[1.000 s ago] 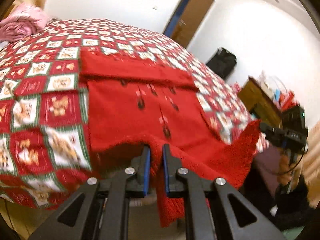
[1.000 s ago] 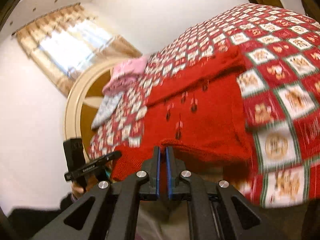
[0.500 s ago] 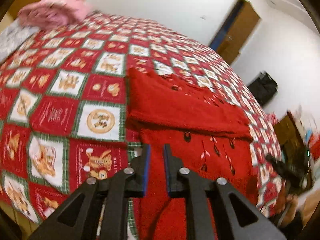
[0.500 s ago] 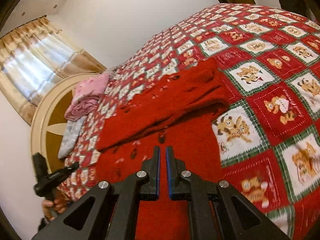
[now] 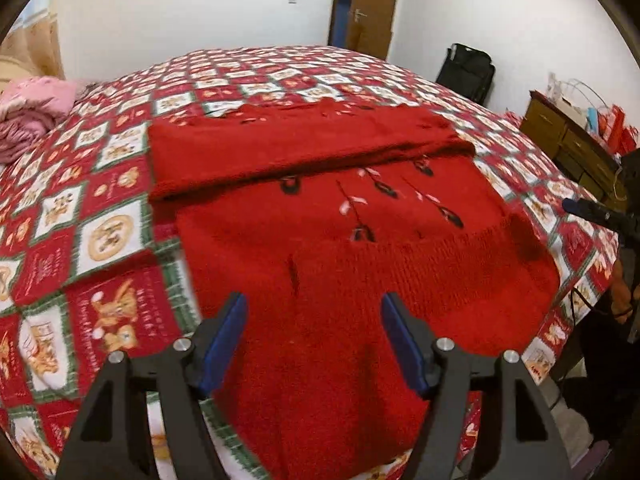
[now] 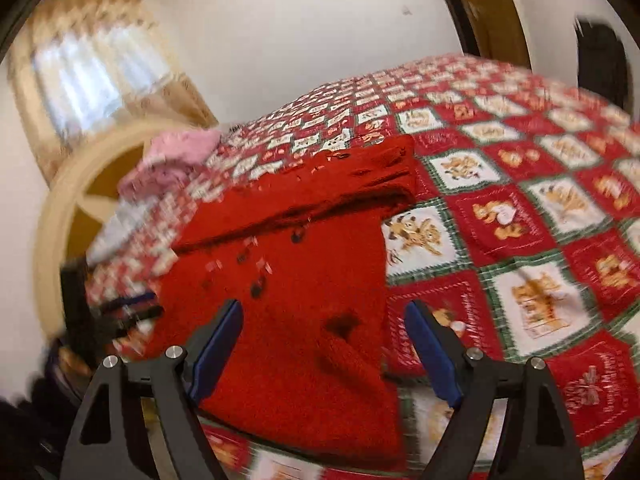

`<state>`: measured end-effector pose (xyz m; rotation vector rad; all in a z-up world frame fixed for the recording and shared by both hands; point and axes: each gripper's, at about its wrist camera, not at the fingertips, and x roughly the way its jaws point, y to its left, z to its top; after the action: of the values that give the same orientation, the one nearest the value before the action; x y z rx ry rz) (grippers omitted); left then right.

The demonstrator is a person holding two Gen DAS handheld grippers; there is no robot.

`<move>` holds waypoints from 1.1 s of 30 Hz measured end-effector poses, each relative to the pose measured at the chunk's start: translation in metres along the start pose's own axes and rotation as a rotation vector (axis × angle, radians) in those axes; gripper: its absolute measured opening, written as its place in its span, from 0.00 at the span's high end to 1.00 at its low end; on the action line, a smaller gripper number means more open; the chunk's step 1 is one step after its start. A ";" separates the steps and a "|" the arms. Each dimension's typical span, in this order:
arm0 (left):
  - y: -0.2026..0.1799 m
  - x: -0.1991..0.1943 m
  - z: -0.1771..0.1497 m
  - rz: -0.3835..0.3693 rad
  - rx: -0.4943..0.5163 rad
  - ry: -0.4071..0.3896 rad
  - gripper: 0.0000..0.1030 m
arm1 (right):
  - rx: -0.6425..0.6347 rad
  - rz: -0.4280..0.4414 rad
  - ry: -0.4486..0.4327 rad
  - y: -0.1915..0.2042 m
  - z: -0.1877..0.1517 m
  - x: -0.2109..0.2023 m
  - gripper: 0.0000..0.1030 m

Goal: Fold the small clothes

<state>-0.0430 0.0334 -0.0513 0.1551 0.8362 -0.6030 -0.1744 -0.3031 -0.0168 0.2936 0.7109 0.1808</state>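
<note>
A red knitted sweater point(image 5: 340, 216) with small dark and pale motifs lies flat on the red, white and green patchwork bedspread point(image 5: 100, 208). Its far part is folded over into a thick band point(image 5: 280, 148). Its ribbed hem lies near the bed's near edge. My left gripper point(image 5: 312, 340) is open and empty, just above the near part of the sweater. My right gripper point(image 6: 324, 348) is open and empty above the sweater point(image 6: 296, 272) near its right edge. The right wrist view is blurred.
A pile of pink clothes point(image 5: 32, 108) lies at the bed's far left, also in the right wrist view point(image 6: 172, 160). A wooden dresser point(image 5: 576, 148) and a black bag point(image 5: 466, 72) stand at the right wall. A door point(image 5: 368, 4) is behind.
Both grippers were shut on the sweater's hem a second ago. They carried it over the bed, let go and opened wide. The sweater now lies flat.
</note>
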 end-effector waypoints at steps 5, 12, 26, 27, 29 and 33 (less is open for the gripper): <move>-0.013 0.006 -0.003 -0.017 0.040 0.015 0.31 | -0.037 0.015 0.089 0.002 -0.008 0.031 0.44; -0.017 0.018 -0.013 -0.015 0.052 0.056 0.31 | -0.140 -0.067 0.180 0.013 -0.022 0.067 0.44; -0.001 0.014 -0.009 -0.113 -0.053 0.057 0.30 | -0.132 -0.043 0.227 0.016 -0.029 0.074 0.89; -0.003 0.015 -0.009 -0.123 -0.050 0.059 0.30 | -0.126 -0.045 0.223 0.016 -0.029 0.072 0.89; -0.006 0.015 -0.009 -0.120 -0.039 0.061 0.32 | -0.096 -0.032 0.230 0.013 -0.029 0.071 0.89; -0.002 0.015 -0.008 -0.171 -0.072 0.063 0.46 | -0.008 0.014 0.256 0.002 -0.029 0.076 0.88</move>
<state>-0.0417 0.0278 -0.0679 0.0371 0.9370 -0.7306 -0.1371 -0.2756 -0.0838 0.2701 0.9616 0.2377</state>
